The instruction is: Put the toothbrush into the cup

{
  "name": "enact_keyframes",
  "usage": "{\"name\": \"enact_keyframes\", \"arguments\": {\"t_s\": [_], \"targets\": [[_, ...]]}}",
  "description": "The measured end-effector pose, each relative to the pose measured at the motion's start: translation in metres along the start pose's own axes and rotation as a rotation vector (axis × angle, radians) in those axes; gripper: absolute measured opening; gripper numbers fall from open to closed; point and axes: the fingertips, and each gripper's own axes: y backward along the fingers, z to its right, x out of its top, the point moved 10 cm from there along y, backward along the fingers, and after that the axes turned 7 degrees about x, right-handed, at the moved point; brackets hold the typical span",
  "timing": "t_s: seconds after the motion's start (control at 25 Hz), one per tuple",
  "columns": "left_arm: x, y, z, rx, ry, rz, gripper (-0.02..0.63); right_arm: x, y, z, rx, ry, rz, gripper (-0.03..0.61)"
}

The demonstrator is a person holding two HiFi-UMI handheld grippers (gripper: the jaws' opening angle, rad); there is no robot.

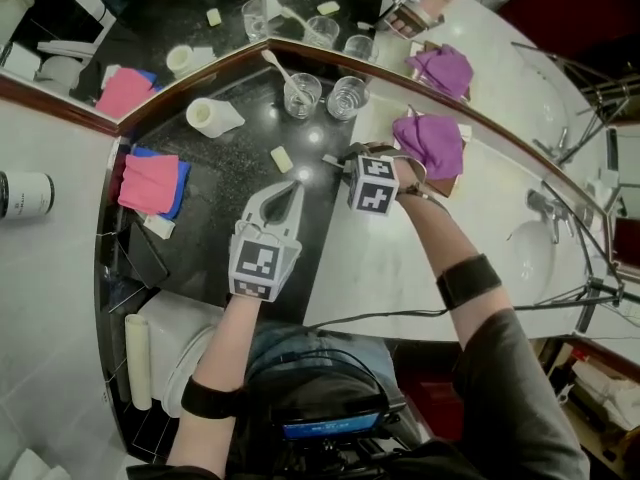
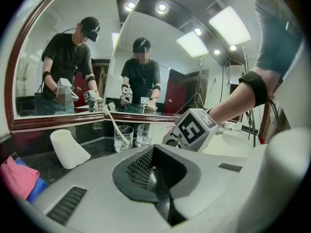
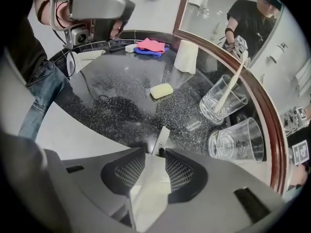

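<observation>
1. Black speckled counter [image 1: 220, 208] is curving below a mirror in the head view. The toothbrush [image 1: 279, 68] is leaning inside a glass cup [image 1: 302, 96], with a second cup [image 1: 347, 98] standing just beside it. The left gripper [image 1: 294, 185] is hovering over the granite, and the right gripper [image 1: 348, 158] is pointing steeply down near a purple cloth [image 1: 430, 140]
2. Left gripper view: the left gripper [image 2: 154, 165] is keeping its jaws pressed together, gripping nothing. The toothbrush [image 2: 116, 127] is sitting in the cup [image 2: 123, 139] well ahead
3. Right gripper view: the right gripper [image 3: 155, 152] is holding its jaws wide apart and clasping nothing. A small white item [image 3: 163, 136] is lying on the counter just past the gap, untouched by the pads. The toothbrush [image 3: 228, 93] is resting in the cup [image 3: 221, 103], with a soap bar [image 3: 161, 90] nearby
</observation>
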Motion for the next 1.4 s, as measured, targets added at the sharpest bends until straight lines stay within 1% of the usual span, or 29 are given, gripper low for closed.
{"name": "enact_keyframes", "arguments": {"t_s": [0.12,0.4,0.48,0.72,0.84,0.96,1.12,1.28,1.4], "targets": [[-0.005,0.003,-0.004,0.006,0.017,-0.005,0.003,0.0,-0.007,0.004,0.031,-0.017,-0.014,0.132],[-0.007,0.006,-0.016,0.012,0.029,-0.008,0.003,-0.004,-0.017,0.006,0.119,-0.048,-0.04,0.102],[-0.008,0.007,-0.018,0.013,0.032,-0.008,0.003,-0.002,-0.016,0.007,0.145,-0.056,-0.04,0.078],[-0.011,0.011,-0.02,0.012,0.041,-0.011,0.003,0.0,-0.017,0.008,0.193,-0.056,-0.057,0.043],[-0.014,0.013,-0.019,0.011,0.047,-0.017,0.003,0.0,-0.017,0.006,0.187,-0.054,-0.059,0.04],[-0.016,0.015,-0.018,0.012,0.049,-0.022,0.003,0.006,-0.013,0.007,0.159,-0.048,-0.034,0.04],[-0.016,0.017,-0.018,0.014,0.045,-0.022,0.003,0.009,-0.011,0.004,0.15,-0.071,-0.01,0.04],[-0.014,0.02,-0.016,0.017,0.04,-0.022,0.003,0.006,-0.008,0.0,0.159,-0.101,-0.007,0.04],[-0.012,0.022,-0.015,0.019,0.033,-0.024,0.003,0.009,0.001,-0.004,0.149,-0.101,0.005,0.04]]}}
